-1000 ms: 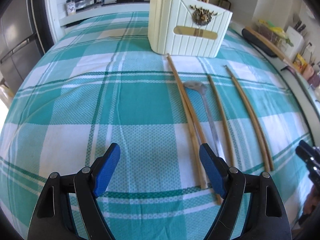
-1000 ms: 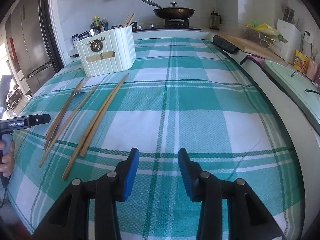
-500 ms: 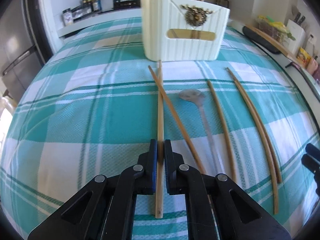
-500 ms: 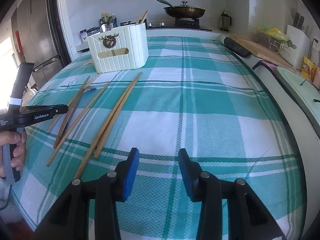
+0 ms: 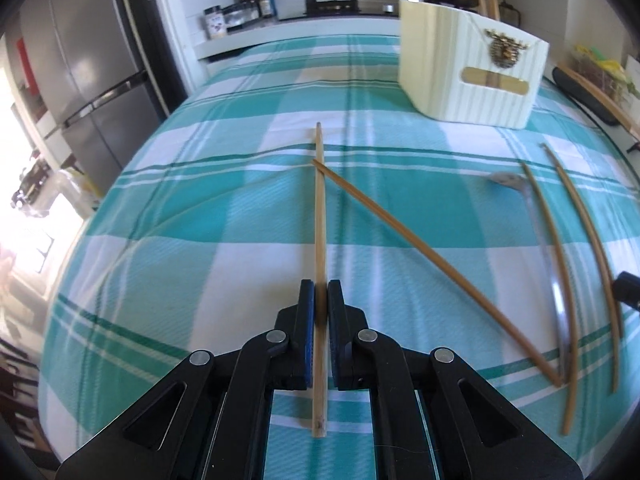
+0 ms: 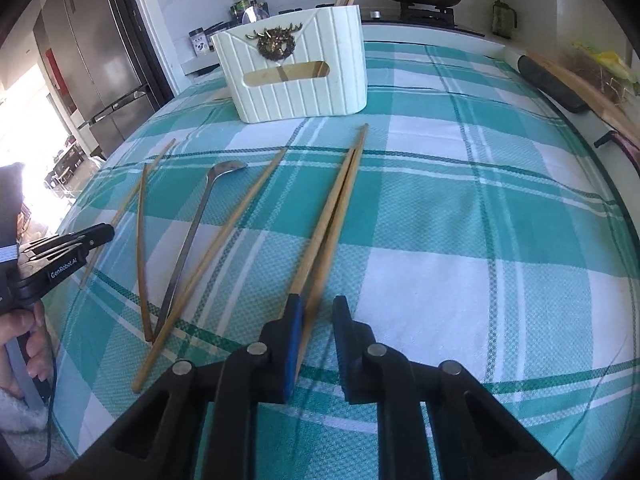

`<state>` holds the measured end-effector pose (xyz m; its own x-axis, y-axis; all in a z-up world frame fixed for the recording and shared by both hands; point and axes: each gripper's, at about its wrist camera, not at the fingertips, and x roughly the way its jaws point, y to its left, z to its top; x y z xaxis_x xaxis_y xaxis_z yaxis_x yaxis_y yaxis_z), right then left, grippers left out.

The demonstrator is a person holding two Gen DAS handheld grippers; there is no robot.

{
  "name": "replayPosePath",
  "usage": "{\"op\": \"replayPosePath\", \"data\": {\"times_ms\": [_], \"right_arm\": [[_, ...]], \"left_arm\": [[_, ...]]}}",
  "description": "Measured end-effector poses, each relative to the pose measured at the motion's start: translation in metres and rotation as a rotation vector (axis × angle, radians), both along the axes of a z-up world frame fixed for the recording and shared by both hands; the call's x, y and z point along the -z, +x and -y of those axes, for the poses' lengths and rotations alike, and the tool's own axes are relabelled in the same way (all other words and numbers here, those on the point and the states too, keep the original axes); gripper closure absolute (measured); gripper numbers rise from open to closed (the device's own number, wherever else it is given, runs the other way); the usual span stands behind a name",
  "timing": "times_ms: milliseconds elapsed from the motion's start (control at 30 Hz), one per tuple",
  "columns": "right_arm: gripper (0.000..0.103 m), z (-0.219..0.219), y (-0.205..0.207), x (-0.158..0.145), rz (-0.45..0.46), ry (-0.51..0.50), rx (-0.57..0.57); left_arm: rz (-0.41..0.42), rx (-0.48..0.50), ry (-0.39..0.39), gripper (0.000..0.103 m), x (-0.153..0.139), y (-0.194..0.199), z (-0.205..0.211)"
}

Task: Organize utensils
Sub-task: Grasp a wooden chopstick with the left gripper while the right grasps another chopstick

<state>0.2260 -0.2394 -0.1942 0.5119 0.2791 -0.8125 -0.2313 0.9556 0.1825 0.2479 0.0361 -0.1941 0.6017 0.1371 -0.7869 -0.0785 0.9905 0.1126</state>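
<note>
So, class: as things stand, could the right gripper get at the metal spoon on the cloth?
Probably yes: the right gripper is open, the metal spoon lies uncovered to its left, though chopsticks lie close alongside.

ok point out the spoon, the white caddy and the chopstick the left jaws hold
spoon (image 6: 188, 240): right wrist view, on the middle of its metal handle
white caddy (image 6: 304, 92): right wrist view, on its ribbed front wall
chopstick (image 5: 320, 216): left wrist view, on the shaft ahead of the jaws
</note>
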Motion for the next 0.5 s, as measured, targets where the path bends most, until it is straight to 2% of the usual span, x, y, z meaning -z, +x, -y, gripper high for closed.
{"op": "replayPosePath", "data": {"times_ms": [100,233,333,500], "right_arm": [[0.088,-0.001,-0.001,0.000,-0.006,-0.017,0.006],[0.093,-0.009,-0.005,0.000,0.009,-0.093,-0.025],[0.096,0.001,-0.003,0.000,0.016,-0.117,0.039],[0.096,0.032,-0.006,0.003,0.026,-0.160,0.164]], "left_arm": [[0.005,-0.044,0.012,0.098,0.003,0.003,-0.014],[0.014,-0.062,0.039,0.098,0.004,0.007,-0.020],[0.020,-0.087,0.050,0.098,0.004,0.008,-0.027],[0.013,-0.149,0.030,0.098,0.006,0.009,-0.052]]}}
